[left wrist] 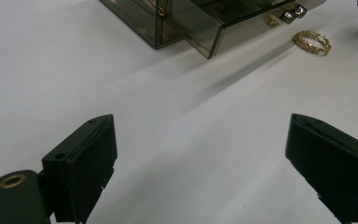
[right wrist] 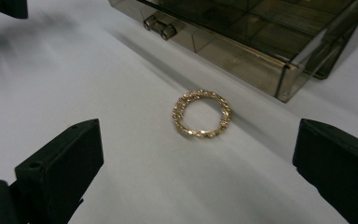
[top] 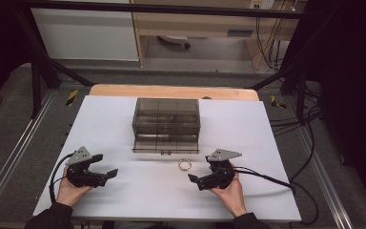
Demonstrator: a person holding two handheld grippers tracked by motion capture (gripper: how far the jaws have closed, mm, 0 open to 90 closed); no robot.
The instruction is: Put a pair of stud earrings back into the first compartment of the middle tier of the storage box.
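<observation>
A gold bracelet (right wrist: 201,114) lies flat on the white table (top: 124,191), just before the smoky drawer box's (top: 166,118) open bottom drawer (top: 166,143).

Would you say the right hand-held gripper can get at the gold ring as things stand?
Probably yes: the right hand-held gripper is open, the ring lies flat on bare table just ahead of it, apart from the box.

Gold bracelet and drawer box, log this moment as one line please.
gold bracelet: flat on table, front of box | drawer: pulled open | left gripper: open, empty | right gripper: open, empty, nearer bracelet
</observation>
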